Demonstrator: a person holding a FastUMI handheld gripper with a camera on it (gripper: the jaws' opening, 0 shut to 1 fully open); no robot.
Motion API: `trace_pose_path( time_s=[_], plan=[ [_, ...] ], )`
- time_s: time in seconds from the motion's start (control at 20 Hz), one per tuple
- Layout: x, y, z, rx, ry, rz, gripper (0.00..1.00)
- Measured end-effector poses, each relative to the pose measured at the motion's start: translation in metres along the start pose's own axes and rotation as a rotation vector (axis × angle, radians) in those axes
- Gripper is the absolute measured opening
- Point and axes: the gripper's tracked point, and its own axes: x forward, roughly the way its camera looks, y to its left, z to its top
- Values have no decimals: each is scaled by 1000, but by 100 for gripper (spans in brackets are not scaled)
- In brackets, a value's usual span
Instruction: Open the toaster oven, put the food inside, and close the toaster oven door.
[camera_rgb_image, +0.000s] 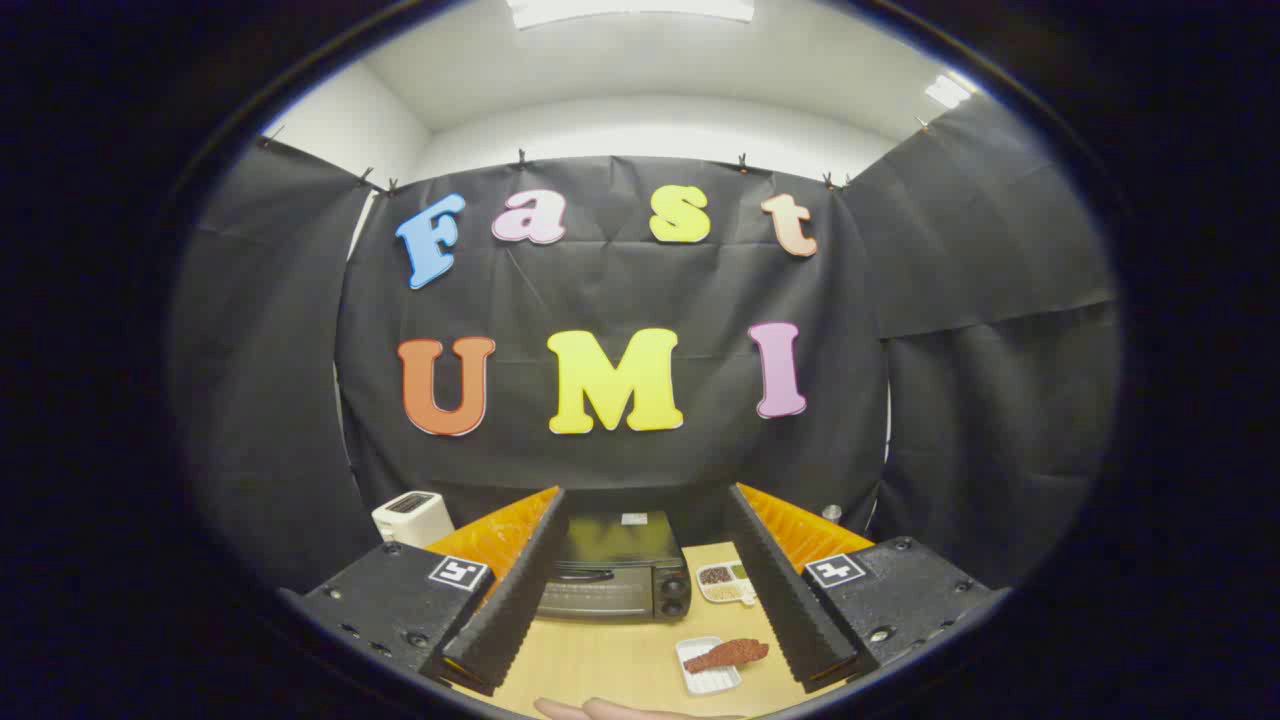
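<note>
A black toaster oven (612, 567) stands on the wooden table (610, 655) beyond my fingers, its door shut with the handle across the top of the glass. A brown piece of food (737, 654) lies on a small white tray (710, 668) in front of the oven, near my right finger. My gripper (645, 672) hangs well above the table, open wide, with nothing between the fingers.
A white pop-up toaster (412, 517) stands to the left of the oven. A small divided dish (727, 581) with bits of food sits to the oven's right. A person's hand (610, 709) rests at the table's near edge.
</note>
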Motion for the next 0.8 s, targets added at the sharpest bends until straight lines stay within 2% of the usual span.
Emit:
trace_pose_path(
  time_s=[0.2, 0.4, 0.45, 0.55, 0.8],
  plan=[
    [22, -4, -9, -4, -5, -12, 100],
    [57, 9, -20, 14, 10, 63, 100],
    [66, 5, -22, 9, 5, 52, 100],
    [82, -3, -33, 10, 10, 33, 100],
    [126, 16, -84, 3, 99, 72, 100]
  ],
)
